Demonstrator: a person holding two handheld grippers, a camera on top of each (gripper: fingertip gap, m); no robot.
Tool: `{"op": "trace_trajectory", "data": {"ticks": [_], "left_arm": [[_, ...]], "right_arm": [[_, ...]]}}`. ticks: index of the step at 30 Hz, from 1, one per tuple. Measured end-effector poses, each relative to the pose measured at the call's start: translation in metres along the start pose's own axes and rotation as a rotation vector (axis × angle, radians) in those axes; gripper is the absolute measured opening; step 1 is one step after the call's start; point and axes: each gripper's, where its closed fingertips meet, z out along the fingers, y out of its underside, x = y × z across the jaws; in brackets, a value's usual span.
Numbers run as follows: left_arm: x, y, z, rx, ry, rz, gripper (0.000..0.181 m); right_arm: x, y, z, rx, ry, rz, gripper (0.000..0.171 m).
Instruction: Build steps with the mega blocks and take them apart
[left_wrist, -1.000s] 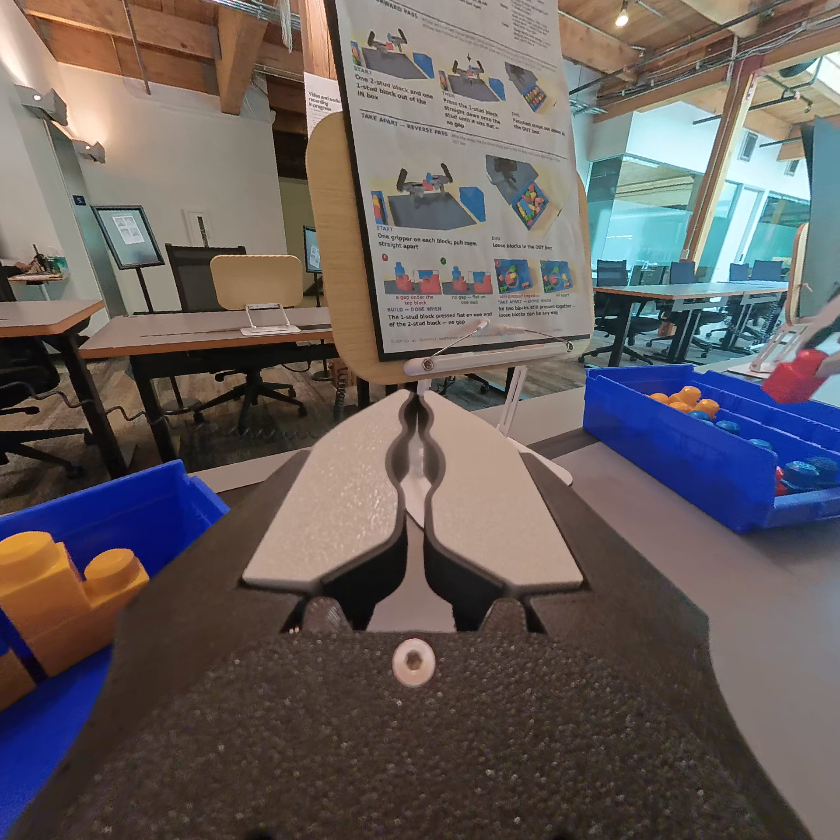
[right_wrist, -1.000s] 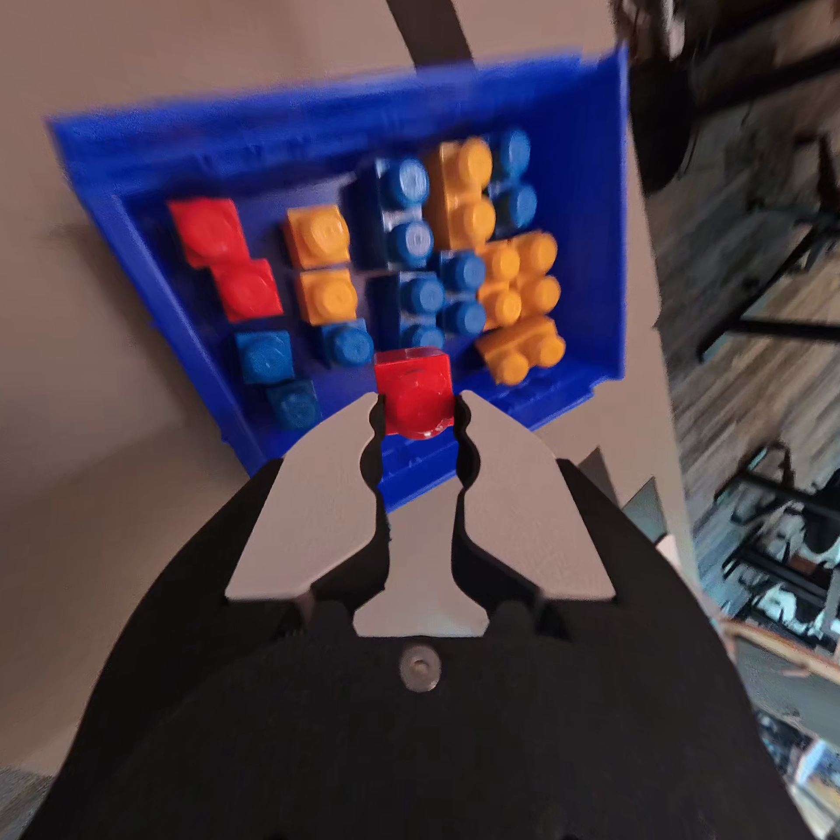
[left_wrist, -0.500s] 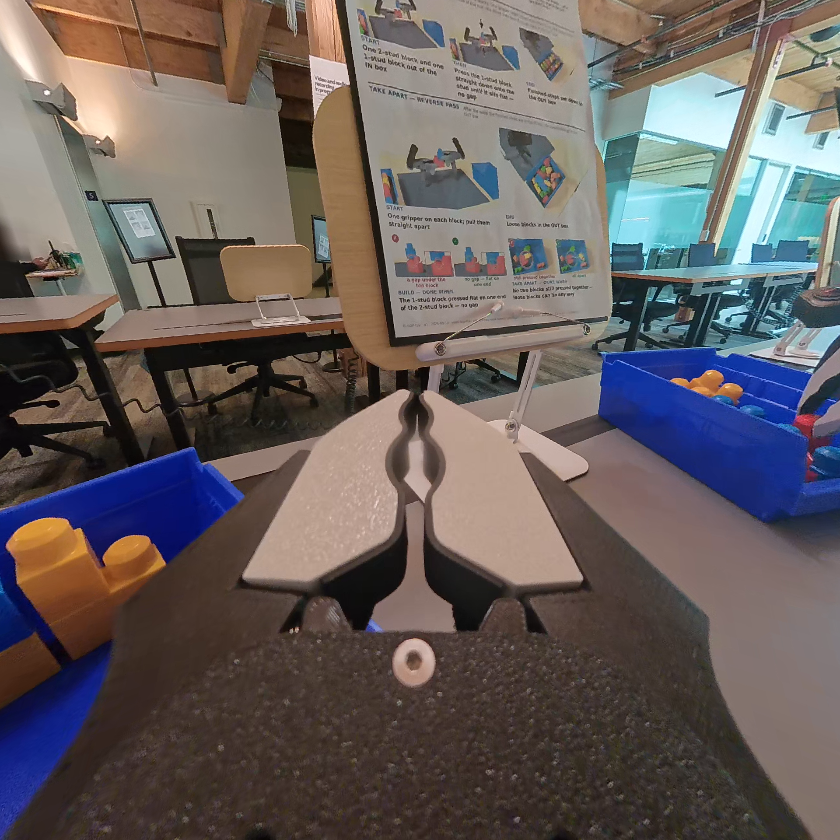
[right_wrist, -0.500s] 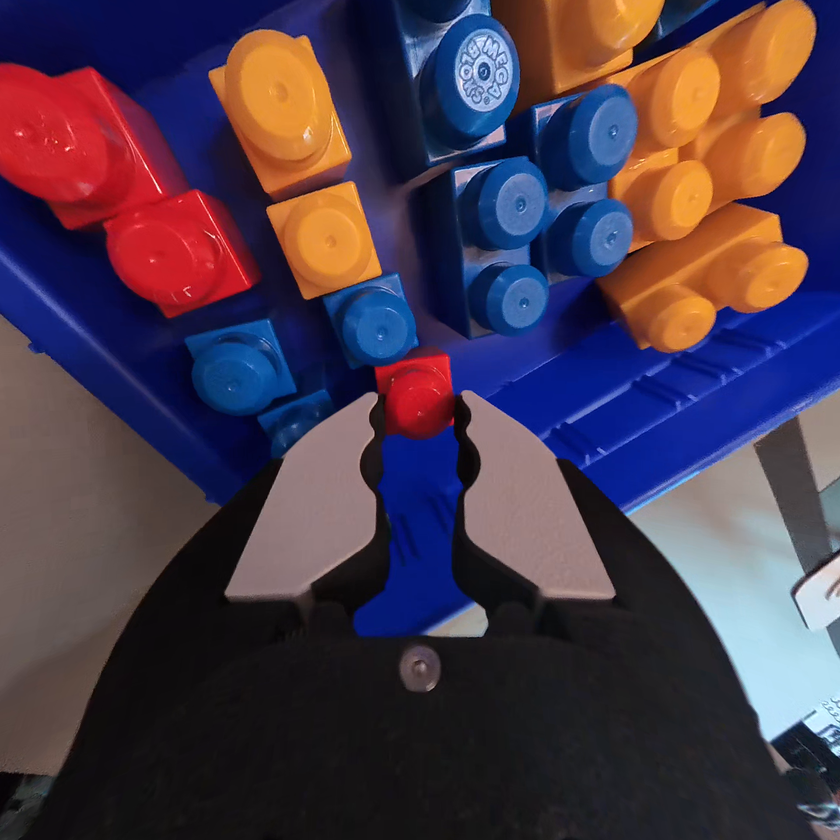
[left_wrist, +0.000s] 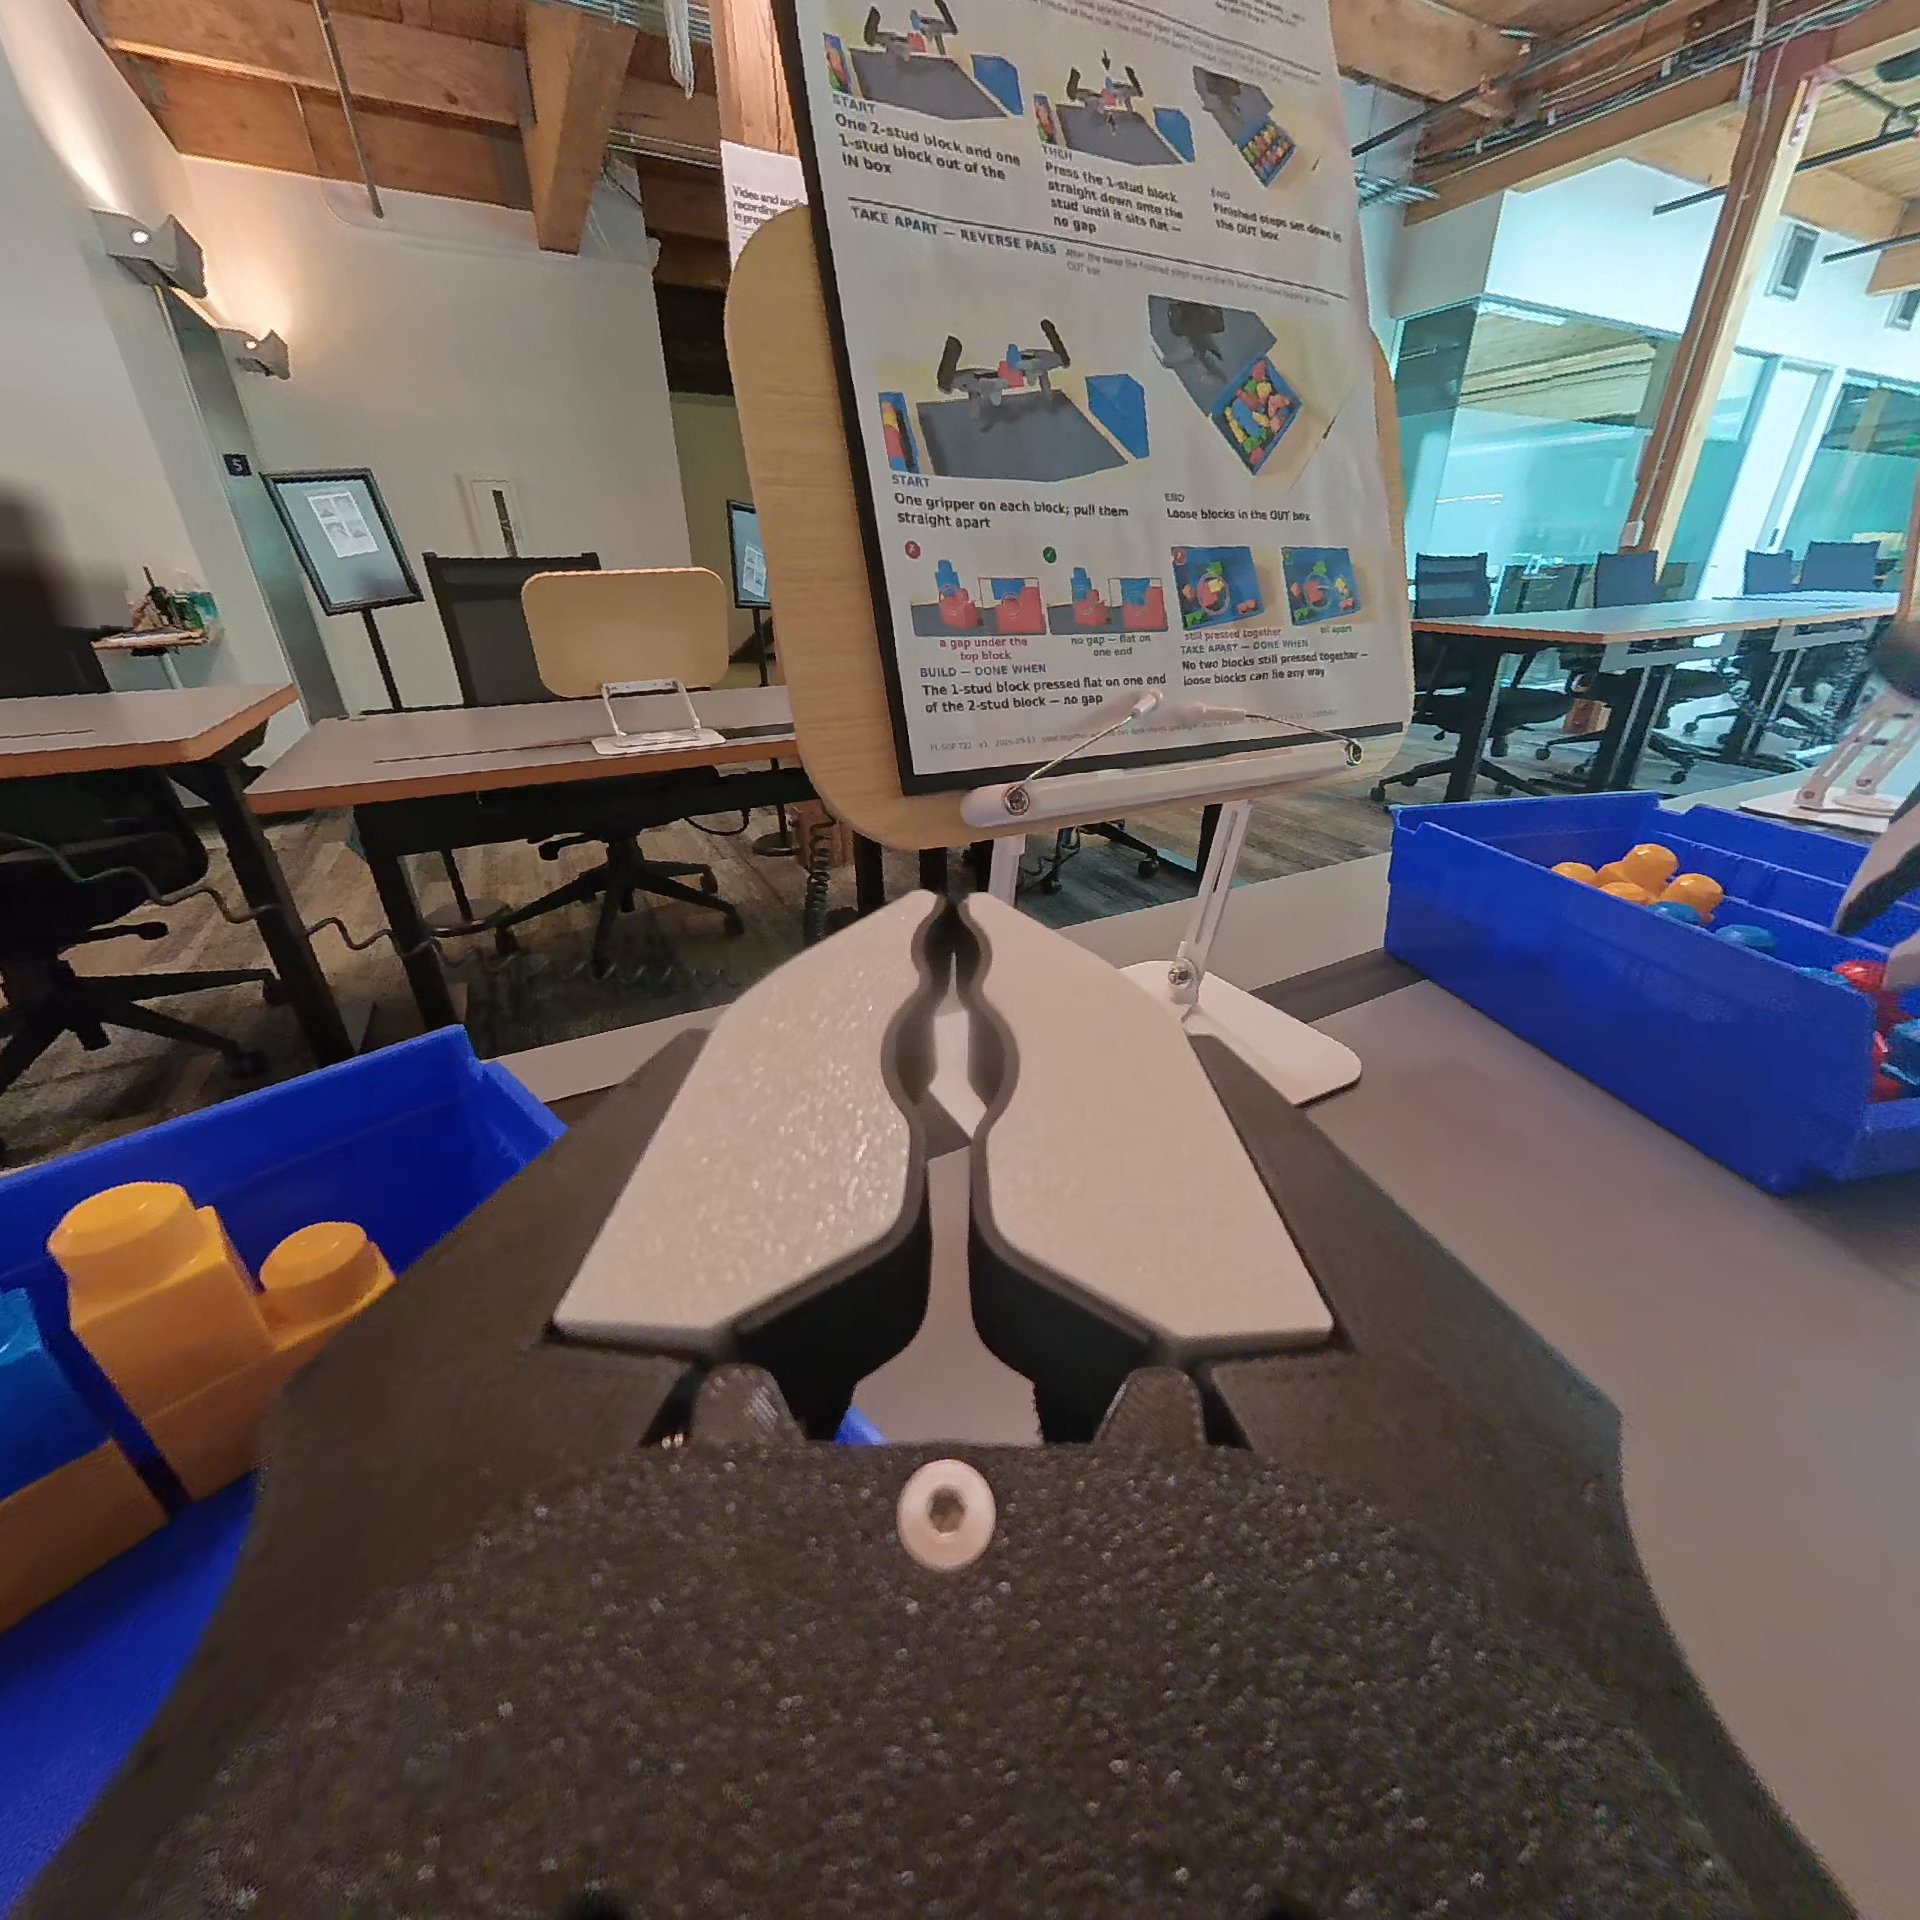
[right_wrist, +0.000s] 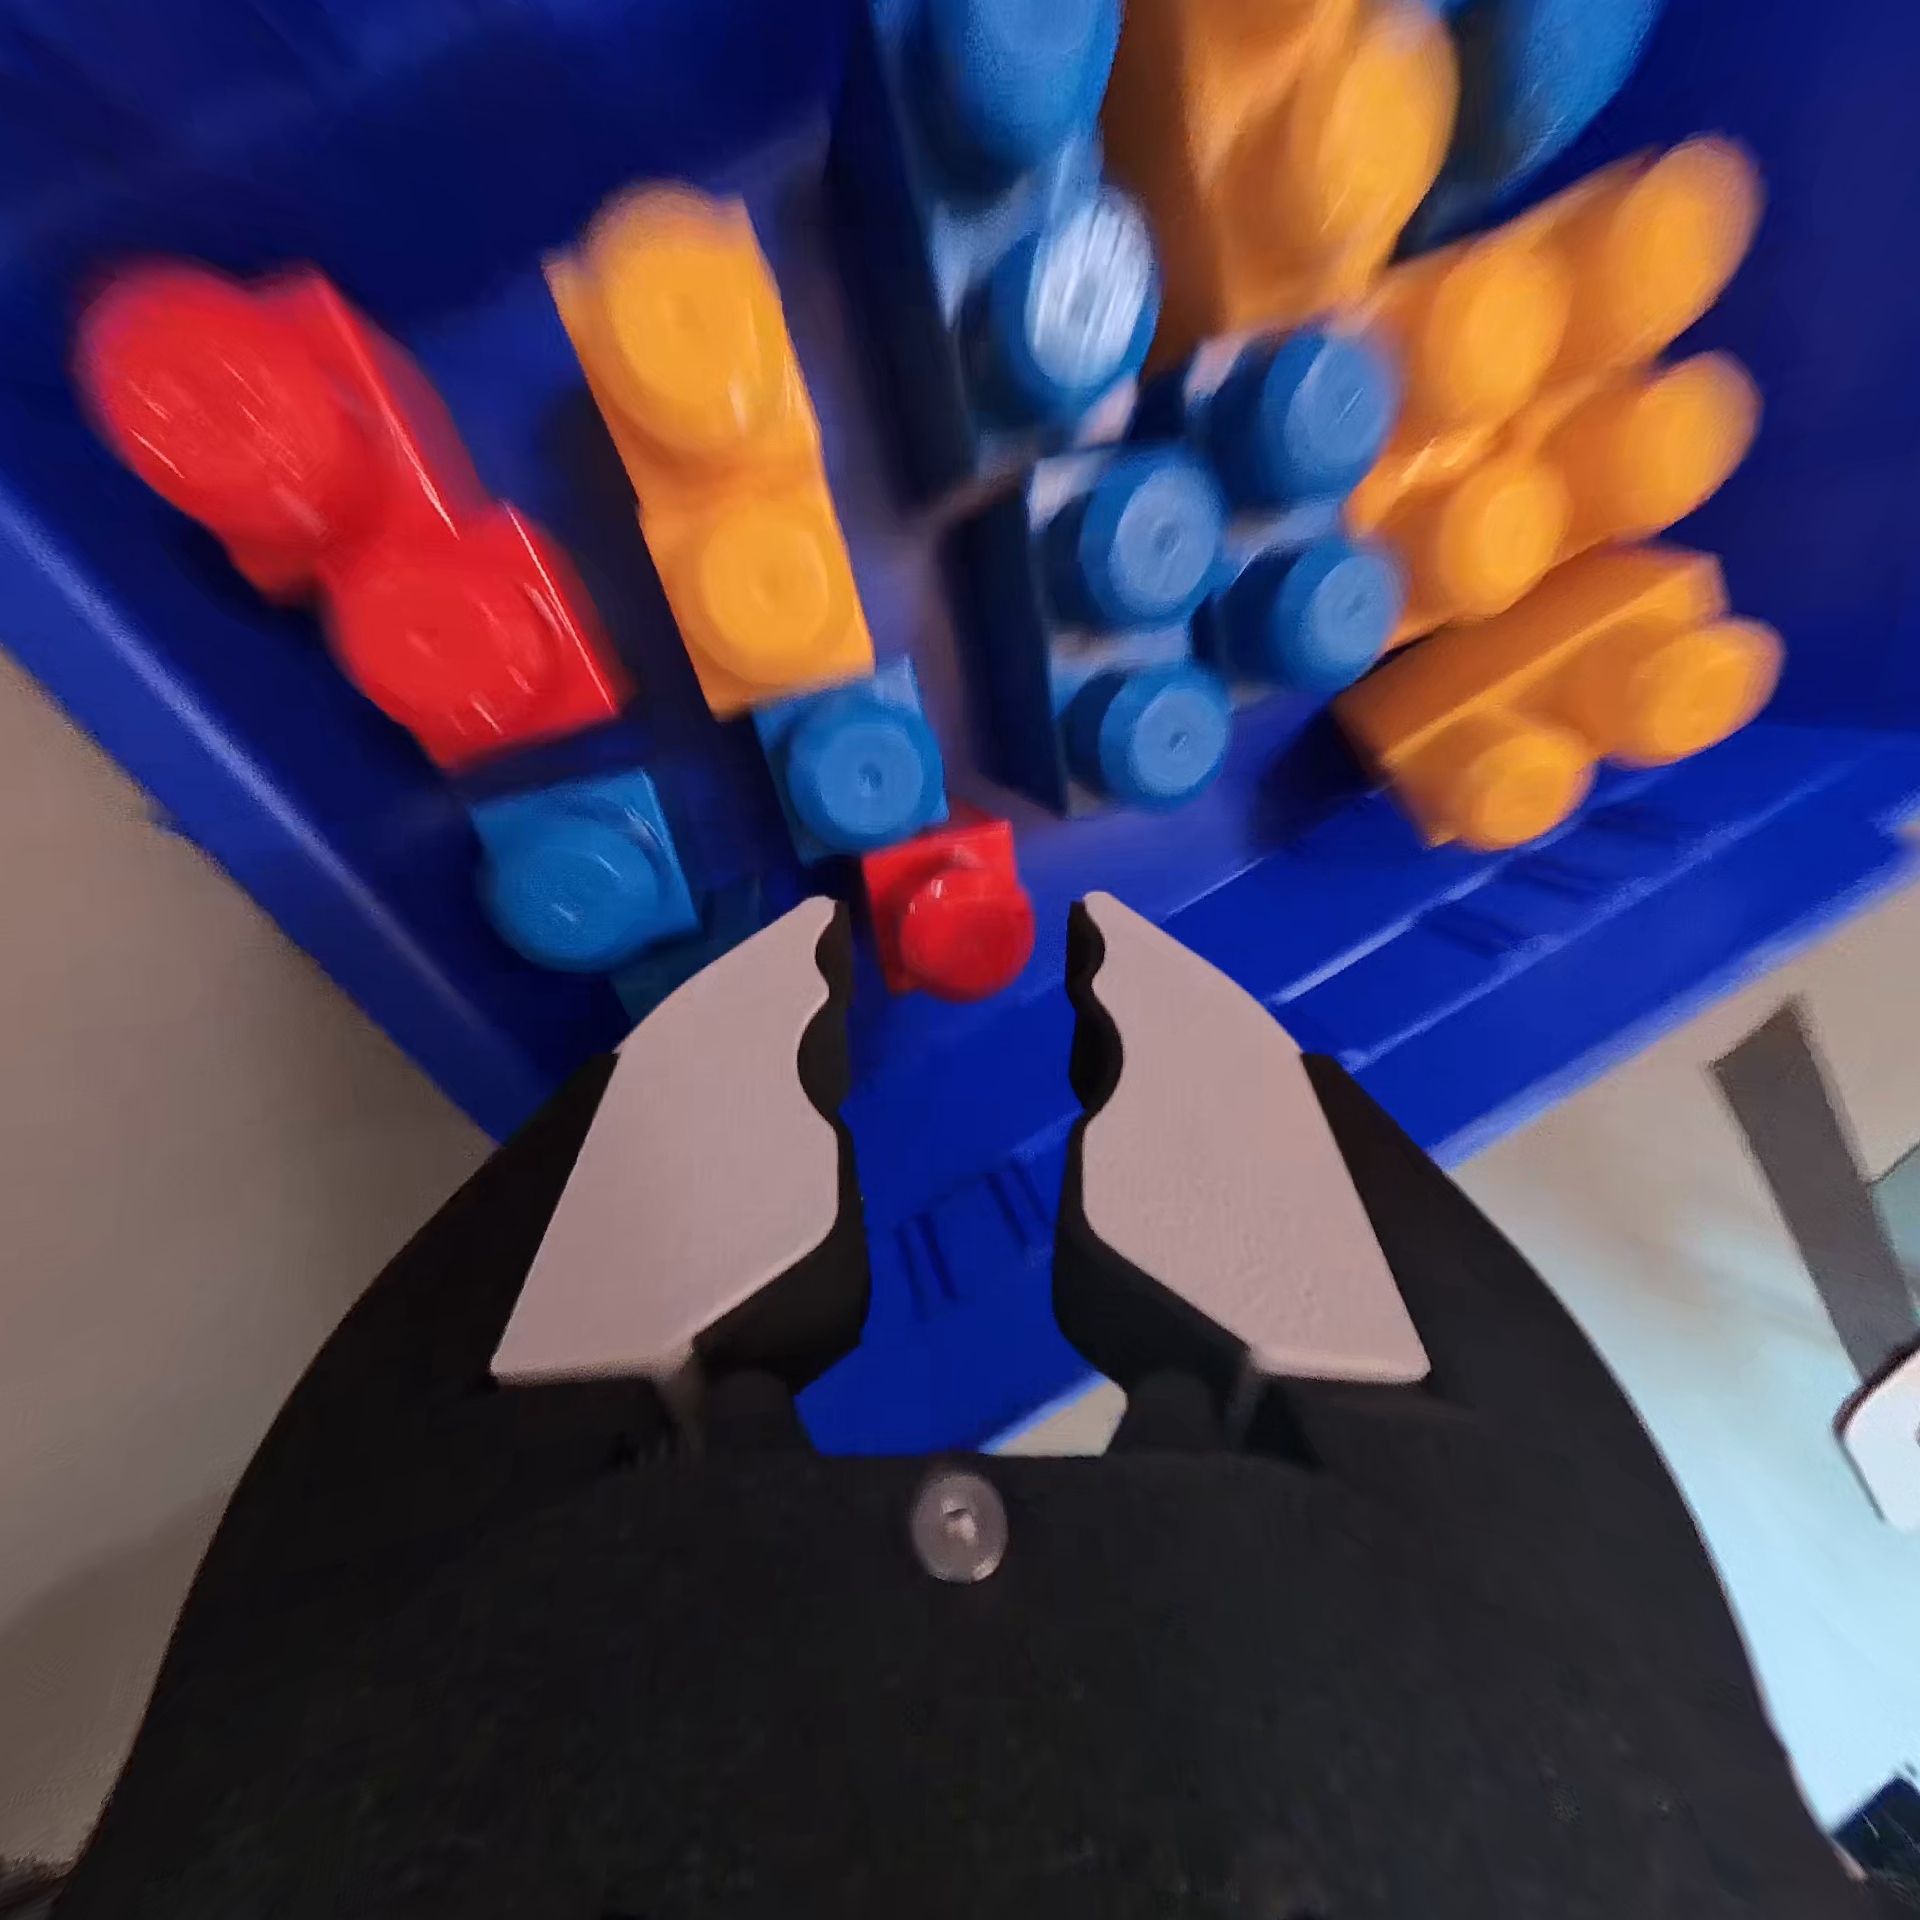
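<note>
- One small red block (right_wrist: 951, 914) sits loose on the blue bin (right_wrist: 1455, 935) floor by its near wall, just ahead of the right gripper (right_wrist: 954, 914), whose jaws are spread and holding nothing.
- Likely light, rigid, slick plastic; best pinched across its flat sides.
- Farther in, red, orange and blue blocks crowd the bin.
- Left gripper (left_wrist: 951, 920) is clenched and empty beside another blue bin (left_wrist: 416, 1101) holding an orange block (left_wrist: 208, 1320).

The left wrist view looks level along its own fingers, low over the grey table (left_wrist: 1558, 1299), toward an instruction board (left_wrist: 1091, 395) and the office behind. The right wrist view looks steeply down, very near, into a blue bin (right_wrist: 1455, 935) of blocks, blurred. Both views share this bin (left_wrist: 1621, 987), seen at the right edge of the left view.
</note>
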Motion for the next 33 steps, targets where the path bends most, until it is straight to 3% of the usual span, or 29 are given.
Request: {"op": "trace_trajectory", "data": {"ticks": [1, 5, 10, 14, 17, 24, 30, 33], "left_arm": [[-0.001, 0.001, 0.0, -0.003, -0.005, 0.003, 0.0], [-0.001, 0.004, 0.001, -0.017, -0.017, 0.016, 0.0], [-0.002, 0.001, -0.001, -0.008, -0.023, 0.019, 0.0], [-0.008, -0.001, -0.003, -0.001, -0.041, 0.013, 0.0], [-0.017, -0.004, -0.007, 0.002, -0.073, 0.024, 0.0], [-0.085, -0.028, -0.04, -0.001, -0.315, 0.197, 0.0], [-0.142, -0.025, -0.069, -0.06, -0.459, 0.13, 0.0], [-0.158, -0.013, -0.073, -0.117, -0.486, 0.102, 0.011]], "right_arm": [[0.0, -0.014, -0.012, 0.053, 0.023, -0.004, 0.04], [-0.011, -0.089, -0.073, 0.357, 0.113, -0.016, 0.039], [-0.046, -0.168, -0.133, 0.768, 0.121, 0.097, 0.019], [-0.084, -0.202, -0.156, 1.054, 0.047, 0.221, 0.0], [-0.105, -0.213, -0.156, 1.192, -0.001, 0.307, 0.0], [-0.137, -0.221, -0.118, 1.336, -0.104, 0.371, 0.0], [-0.145, -0.222, -0.101, 1.322, -0.127, 0.332, 0.0], [-0.144, -0.22, -0.101, 1.327, -0.139, 0.338, 0.0]]}}
